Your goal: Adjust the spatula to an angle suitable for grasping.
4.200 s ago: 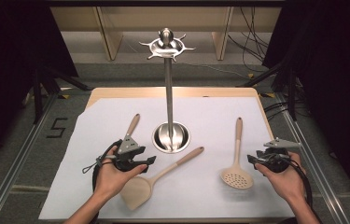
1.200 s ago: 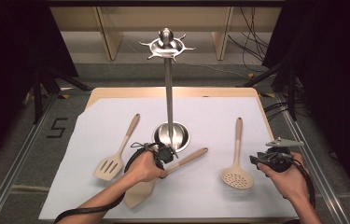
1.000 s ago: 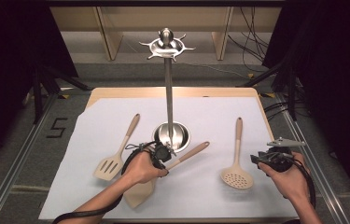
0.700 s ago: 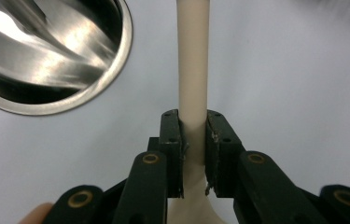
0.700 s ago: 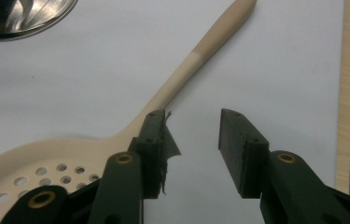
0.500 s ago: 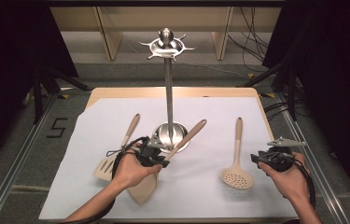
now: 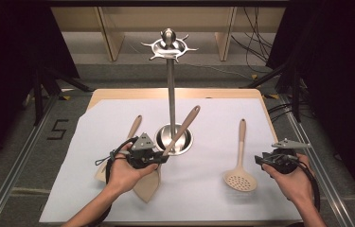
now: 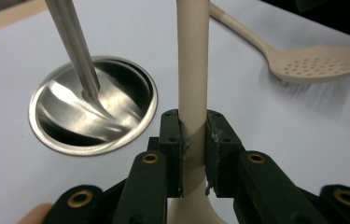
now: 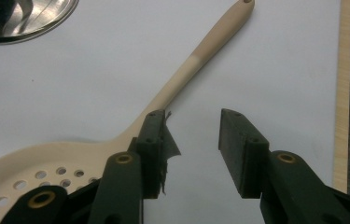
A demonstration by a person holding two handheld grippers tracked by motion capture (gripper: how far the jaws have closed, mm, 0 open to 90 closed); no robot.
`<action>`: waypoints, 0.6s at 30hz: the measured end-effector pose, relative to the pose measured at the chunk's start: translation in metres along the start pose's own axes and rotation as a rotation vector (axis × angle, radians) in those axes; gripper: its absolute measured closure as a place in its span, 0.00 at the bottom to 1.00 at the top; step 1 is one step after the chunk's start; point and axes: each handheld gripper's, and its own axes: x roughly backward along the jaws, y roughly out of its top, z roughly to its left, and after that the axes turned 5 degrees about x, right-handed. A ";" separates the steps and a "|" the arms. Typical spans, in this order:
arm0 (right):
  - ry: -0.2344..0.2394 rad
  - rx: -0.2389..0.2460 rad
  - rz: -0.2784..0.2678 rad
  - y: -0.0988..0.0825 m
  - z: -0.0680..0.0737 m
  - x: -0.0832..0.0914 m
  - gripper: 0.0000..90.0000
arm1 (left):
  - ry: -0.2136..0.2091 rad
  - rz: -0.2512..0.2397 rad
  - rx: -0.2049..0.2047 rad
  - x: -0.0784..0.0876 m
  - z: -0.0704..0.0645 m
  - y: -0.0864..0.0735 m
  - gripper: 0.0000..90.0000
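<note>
Since the earliest picture, the left gripper (image 7: 158, 158) has picked up the beige spatula (image 7: 181, 131) that lay flat on the white sheet (image 7: 203, 189) in front of the metal stand (image 7: 170, 94). The spatula's handle now slants up past the stand's round base, its tip beside the pole, and its broad blade hangs below the person's left hand (image 7: 128, 172). Half a second ago the handle sat a little lower. The slotted turner (image 7: 134, 127) lies on the sheet just behind that hand. The right gripper (image 7: 266, 161) has stayed in place near the table's right edge, and the skimmer spoon (image 7: 240, 176) beside it has not moved.

The left gripper view shows what the high view cannot: the two black jaws pinch the spatula's handle (image 8: 192, 70) low down, just above the blade, with the stand's shiny base (image 8: 93, 105) to one side. The right gripper view shows its jaws spread with bare sheet between them, one jaw tip lying over the skimmer spoon's neck (image 9: 182, 79).
</note>
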 end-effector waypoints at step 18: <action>-0.011 0.034 -0.009 -0.001 -0.001 -0.001 0.69 | 0.059 -0.202 0.029 0.019 -0.003 -0.002 0.86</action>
